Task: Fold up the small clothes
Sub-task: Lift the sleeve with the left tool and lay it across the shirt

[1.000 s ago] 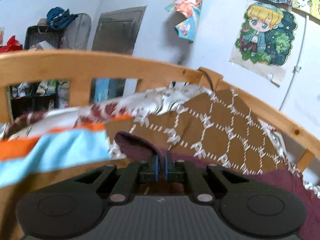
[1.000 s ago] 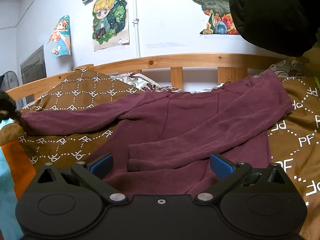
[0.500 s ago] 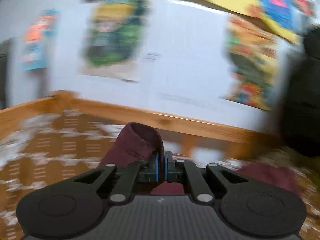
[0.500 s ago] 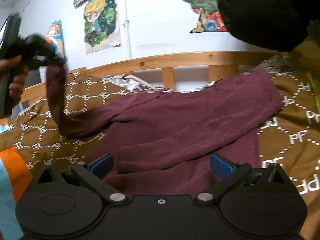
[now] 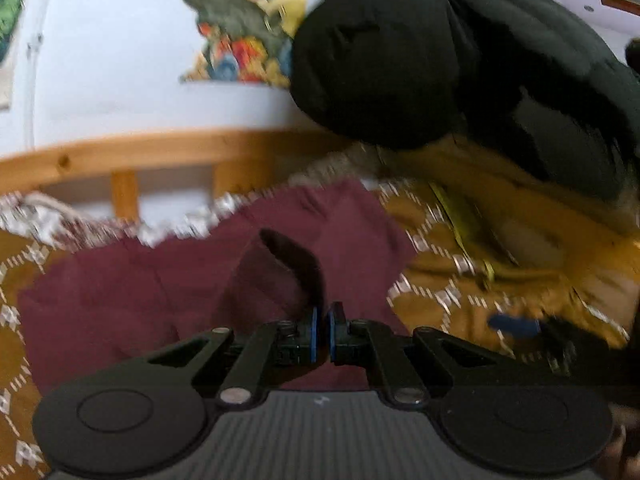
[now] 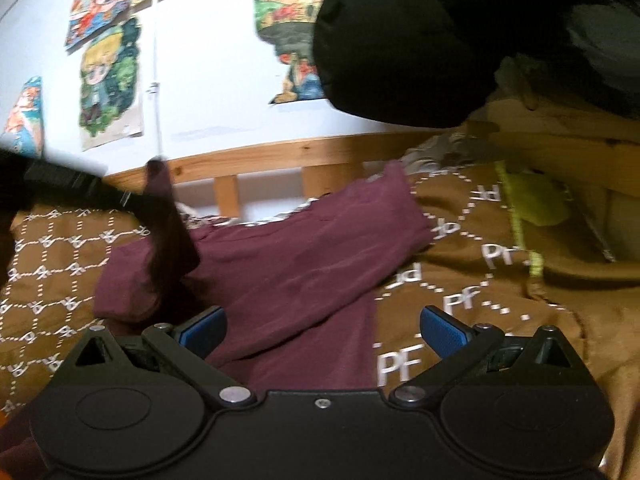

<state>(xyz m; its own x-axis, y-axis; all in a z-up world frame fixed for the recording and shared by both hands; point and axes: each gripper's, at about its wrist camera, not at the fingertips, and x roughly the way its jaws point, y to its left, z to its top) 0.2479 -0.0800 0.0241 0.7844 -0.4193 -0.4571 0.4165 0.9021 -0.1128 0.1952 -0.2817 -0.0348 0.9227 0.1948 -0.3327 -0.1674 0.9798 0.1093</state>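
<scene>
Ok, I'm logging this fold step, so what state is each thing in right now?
maroon sweater: spread on the bedspread, body lying flat.
sweater sleeve: lifted off the bed, cuff pinched, hanging over the body.
left tongs: shut on the sleeve cuff.
right tongs: open, holding nothing, low over the sweater's hem.
brown patterned bedspread: laid out under the sweater, rumpled at the right.

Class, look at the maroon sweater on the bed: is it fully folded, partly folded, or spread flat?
Partly folded. One sleeve lies across the maroon sweater; the left gripper holds the other sleeve's cuff lifted over it.
</scene>
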